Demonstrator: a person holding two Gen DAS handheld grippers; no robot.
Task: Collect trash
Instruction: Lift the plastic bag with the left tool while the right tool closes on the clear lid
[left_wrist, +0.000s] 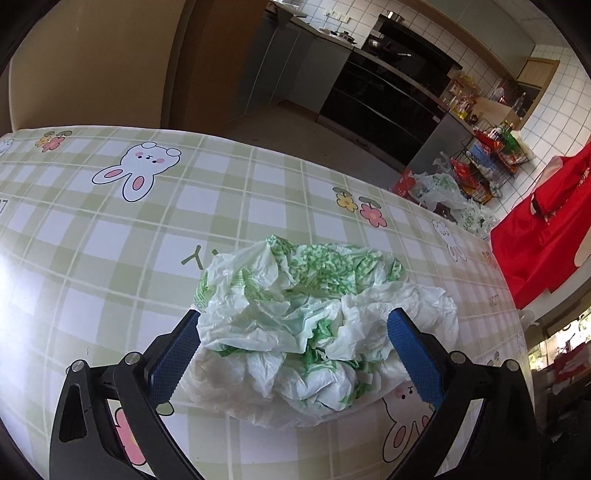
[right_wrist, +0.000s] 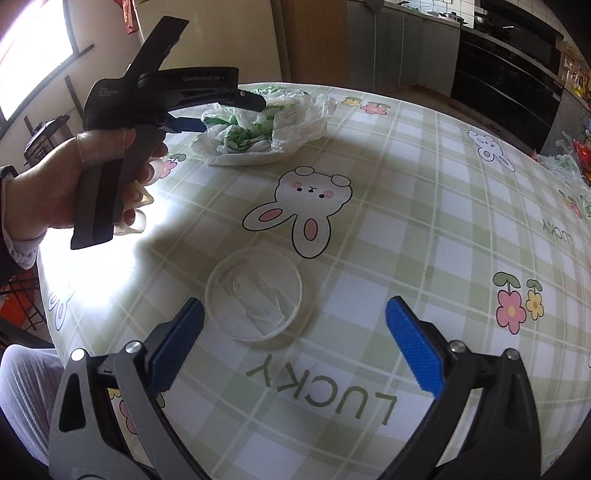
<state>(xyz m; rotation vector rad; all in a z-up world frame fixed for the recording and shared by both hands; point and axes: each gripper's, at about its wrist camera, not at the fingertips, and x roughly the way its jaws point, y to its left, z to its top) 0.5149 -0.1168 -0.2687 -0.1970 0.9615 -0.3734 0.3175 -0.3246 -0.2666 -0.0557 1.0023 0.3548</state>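
A crumpled white and green plastic bag (left_wrist: 306, 321) lies on the checked tablecloth (left_wrist: 110, 236). My left gripper (left_wrist: 295, 317) is open, its blue pads on either side of the bag and touching its edges. In the right wrist view the same bag (right_wrist: 266, 125) sits at the far side, with the left gripper (right_wrist: 207, 118) held by a hand (right_wrist: 44, 192) against its left end. A clear round plastic lid (right_wrist: 255, 291) with crumpled film in it lies just ahead of my open right gripper (right_wrist: 295, 310), between the fingers' line and slightly left.
The table (right_wrist: 424, 229) has a green plaid cover with rabbits and flowers. Beyond its far edge stand kitchen cabinets (left_wrist: 369, 85), a wire rack (left_wrist: 487, 166) with goods, loose bags (left_wrist: 436, 188) on the floor, and a red cloth (left_wrist: 546, 229) at the right.
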